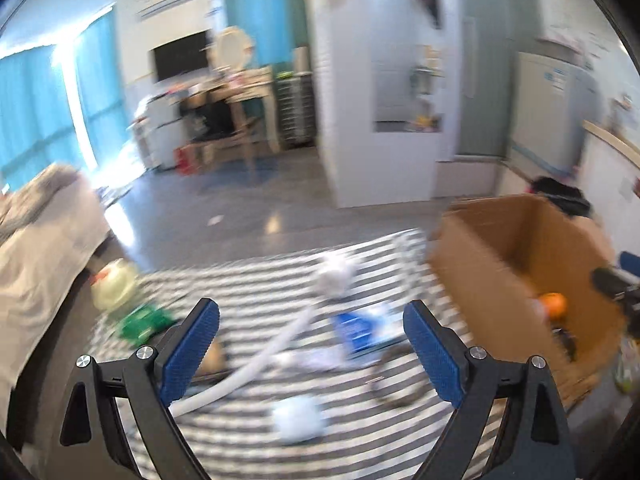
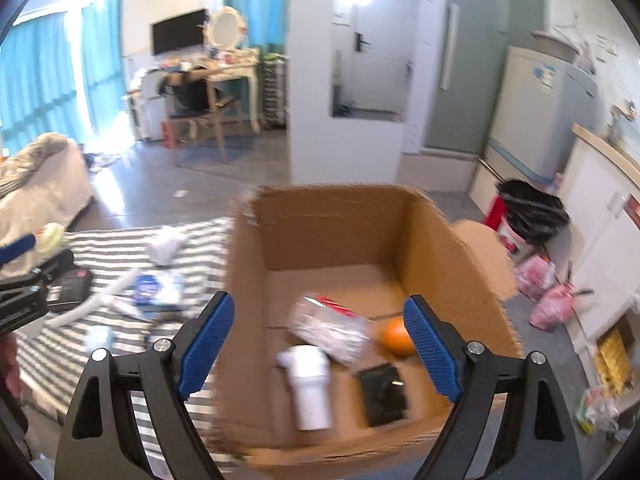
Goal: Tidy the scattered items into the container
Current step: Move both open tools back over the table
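The brown cardboard box [image 2: 344,232] holds an orange fruit [image 2: 394,336], a white bottle [image 2: 310,388] and a black pouch [image 2: 384,394]. The rug [image 1: 248,280] is striped grey and white. Each hand-held gripper [image 2: 320,344] has blue pads on black fingers.

You have a grey tiled floor [image 1: 248,216] under a grey-and-white striped rug [image 1: 248,440]. On the rug lie a white bent tube [image 1: 276,350], a blue-and-white packet [image 1: 360,328], white crumpled wads [image 1: 298,420] and a brown cardboard box [image 2: 256,312].
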The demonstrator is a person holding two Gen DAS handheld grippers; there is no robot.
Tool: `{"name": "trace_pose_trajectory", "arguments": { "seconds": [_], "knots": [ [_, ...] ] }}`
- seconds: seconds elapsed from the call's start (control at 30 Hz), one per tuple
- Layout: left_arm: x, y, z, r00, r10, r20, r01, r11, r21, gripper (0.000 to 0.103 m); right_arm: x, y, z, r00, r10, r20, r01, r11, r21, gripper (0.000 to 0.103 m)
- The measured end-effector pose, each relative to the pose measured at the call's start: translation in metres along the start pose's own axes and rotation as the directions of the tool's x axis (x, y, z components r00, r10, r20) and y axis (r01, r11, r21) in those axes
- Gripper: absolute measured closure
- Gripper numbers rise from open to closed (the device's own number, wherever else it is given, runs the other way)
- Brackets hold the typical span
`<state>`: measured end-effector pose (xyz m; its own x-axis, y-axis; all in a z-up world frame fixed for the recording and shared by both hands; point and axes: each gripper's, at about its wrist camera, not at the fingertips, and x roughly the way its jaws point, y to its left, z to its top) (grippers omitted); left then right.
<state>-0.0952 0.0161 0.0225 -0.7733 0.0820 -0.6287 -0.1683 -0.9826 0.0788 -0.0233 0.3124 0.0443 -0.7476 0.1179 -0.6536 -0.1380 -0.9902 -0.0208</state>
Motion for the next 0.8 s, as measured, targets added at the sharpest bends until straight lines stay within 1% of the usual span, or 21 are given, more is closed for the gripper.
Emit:
{"name": "trace_pose_trajectory", "arguments": {
  "seconds": [0.1,0.17,0.3,0.43,0.5,0.6,0.8],
  "knots": [
    [0.002,0.037,-0.022,0.998,0.059,-0.036,-0.059,0.998,-0.016,0.007,-0.002,0.032,-0.001,0.999,0.047,0.01,-0.046,0.998,-0.045,0.017],
    [0.002,0.056,-0.04,0.996,0.074,-0.051,-0.075,0.997,-0.032,0.007,0.0,0.06,-0.004,0.997,0.078,0.006,-0.077,0.993,-0.085,0.017],
    [0.007,0.092,-0.07,0.994,0.06,-0.088,-0.067,0.994,-0.081,0.007,0.013,0.112,-0.009,0.99,0.142,-0.024,-0.144,0.978,-0.151,0.017],
    [0.017,0.115,-0.088,0.99,0.055,-0.127,-0.07,0.99,-0.12,0.007,0.04,0.153,-0.014,0.98,0.191,-0.063,-0.2,0.96,-0.197,0.017],
    [0.022,0.125,-0.091,0.99,0.046,-0.137,-0.065,0.989,-0.135,0.007,0.057,0.169,-0.017,0.977,0.194,-0.089,-0.209,0.955,-0.211,0.017],
    [0.031,0.136,-0.091,0.988,0.045,-0.149,-0.067,0.987,-0.148,0.007,0.089,0.187,-0.02,0.974,0.166,-0.152,-0.198,0.954,-0.225,0.016],
    [0.051,0.151,-0.09,0.985,0.044,-0.168,-0.072,0.983,-0.168,0.007,0.141,0.201,-0.022,0.968,0.108,-0.228,-0.162,0.959,-0.233,0.016]
  ]
}}
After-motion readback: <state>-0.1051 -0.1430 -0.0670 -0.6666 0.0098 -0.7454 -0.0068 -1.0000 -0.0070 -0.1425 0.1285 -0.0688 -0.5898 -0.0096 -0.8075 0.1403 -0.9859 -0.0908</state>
